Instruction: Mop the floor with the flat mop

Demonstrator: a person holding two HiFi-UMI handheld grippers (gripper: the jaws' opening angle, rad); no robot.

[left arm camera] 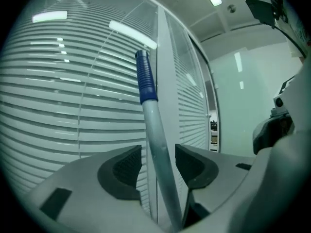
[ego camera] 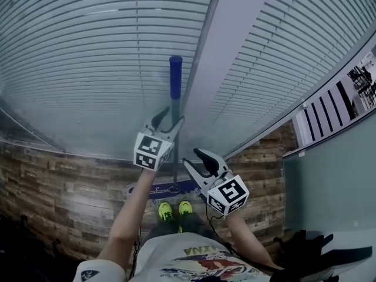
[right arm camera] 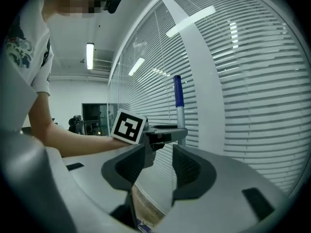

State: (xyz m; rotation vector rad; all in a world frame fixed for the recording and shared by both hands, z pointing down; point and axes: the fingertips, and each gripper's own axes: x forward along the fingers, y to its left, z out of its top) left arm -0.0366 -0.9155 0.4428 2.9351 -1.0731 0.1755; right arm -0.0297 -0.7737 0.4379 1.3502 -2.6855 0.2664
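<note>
The flat mop stands upright in front of me. Its grey handle (ego camera: 175, 134) ends in a blue grip (ego camera: 175, 78), and its blue head (ego camera: 147, 188) lies on the wood-look floor. My left gripper (ego camera: 169, 119) is around the handle just below the blue grip. In the left gripper view the handle (left arm camera: 158, 149) runs between the pads of the left gripper (left arm camera: 158, 161) with a gap on each side, so the jaws are open. My right gripper (ego camera: 194, 159) is lower and to the right of the handle, open and empty. The right gripper (right arm camera: 158, 161) faces the left gripper's marker cube (right arm camera: 129, 126) and the handle (right arm camera: 180, 115).
A glass wall with closed white blinds (ego camera: 88, 57) and a pale upright frame post (ego camera: 235, 51) rises right behind the mop. My neon yellow shoes (ego camera: 166, 210) stand just behind the mop head. A pale green wall (ego camera: 329, 181) is at the right, with a dark object (ego camera: 305, 245) low beside me.
</note>
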